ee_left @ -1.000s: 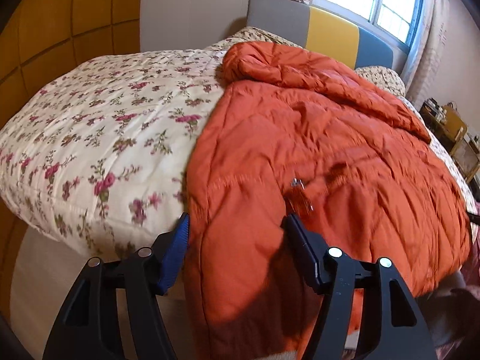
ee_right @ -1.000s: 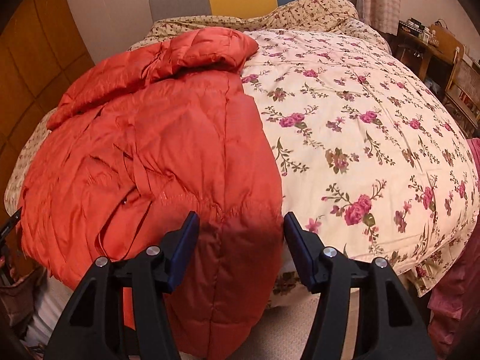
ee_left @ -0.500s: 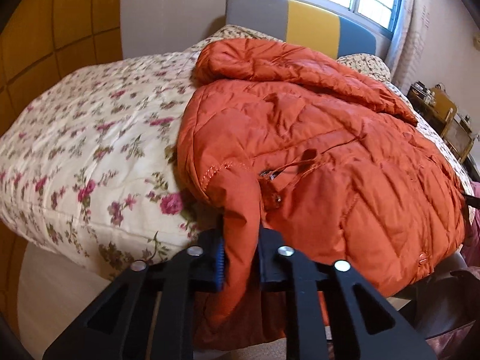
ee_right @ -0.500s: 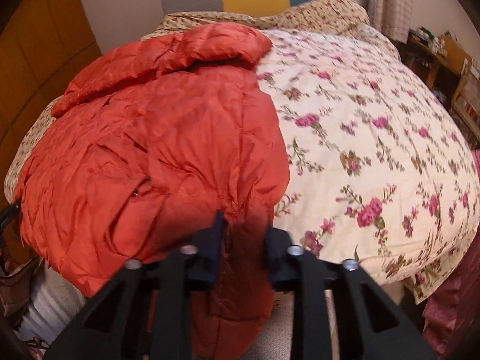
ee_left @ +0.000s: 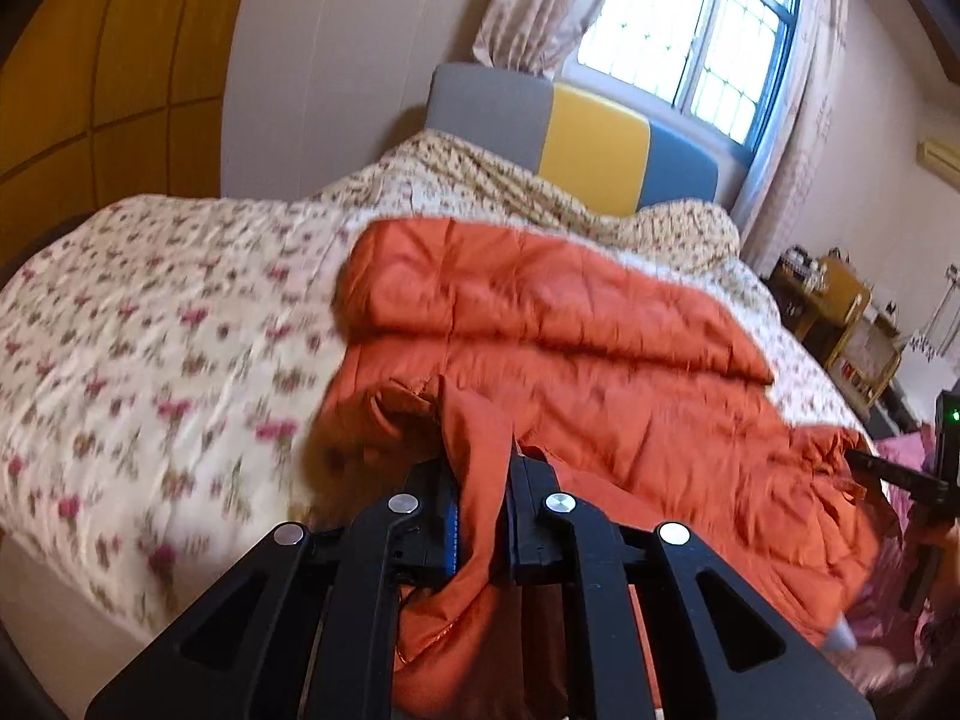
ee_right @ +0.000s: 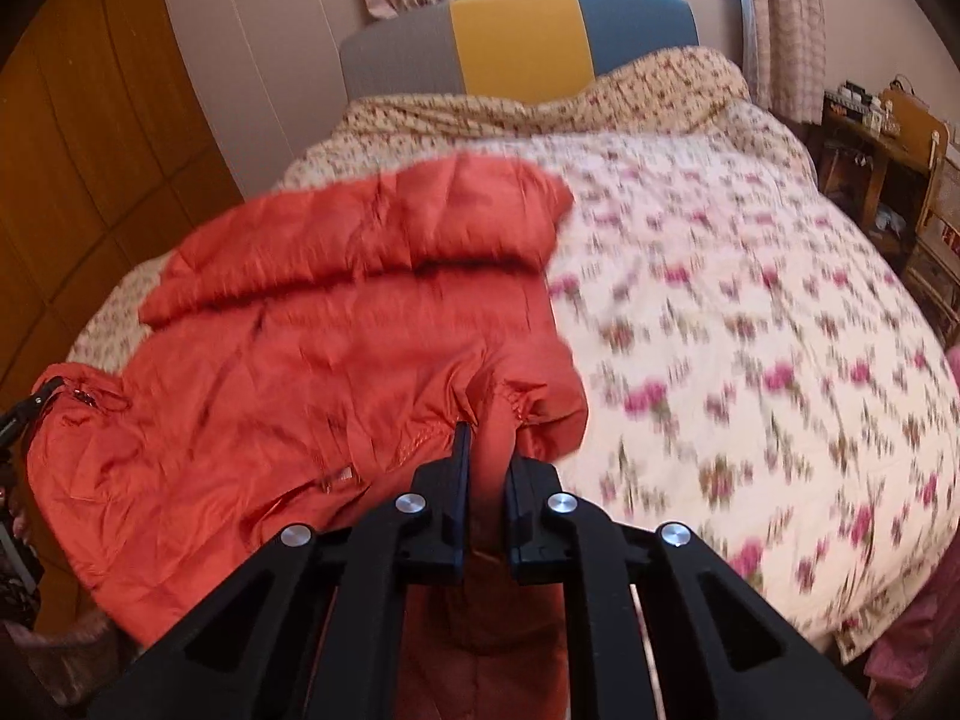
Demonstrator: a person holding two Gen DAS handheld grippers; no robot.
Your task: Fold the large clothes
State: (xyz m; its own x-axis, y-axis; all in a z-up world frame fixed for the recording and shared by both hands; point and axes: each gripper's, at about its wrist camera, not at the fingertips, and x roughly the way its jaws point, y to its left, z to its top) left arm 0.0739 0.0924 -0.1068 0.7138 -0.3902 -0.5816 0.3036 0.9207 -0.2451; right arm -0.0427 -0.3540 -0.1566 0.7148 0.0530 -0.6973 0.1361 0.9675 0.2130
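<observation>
Left gripper (ee_left: 483,483) nearly closed, pinching a fold of the orange jacket (ee_left: 576,360) at its near hem. Jacket spread over the flowered quilt (ee_left: 150,324), near edge hanging off the bed. Judged soft, puffy, light, slippery; best held at hem corners. Right gripper (ee_right: 487,474) likewise nearly closed, pinching the hem.

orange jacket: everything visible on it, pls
The orange jacket is a puffy, quilted garment of slightly shiny fabric, lying spread on the floral bedspread with its lower part hanging over the near edge of the bed. A rolled, padded section, likely the hood or collar, lies at its far end toward the headboard. The hem is bunched and lifted at two corners: the left claw is shut on one, the right claw on the other. Motion blur hides finer details.
</observation>
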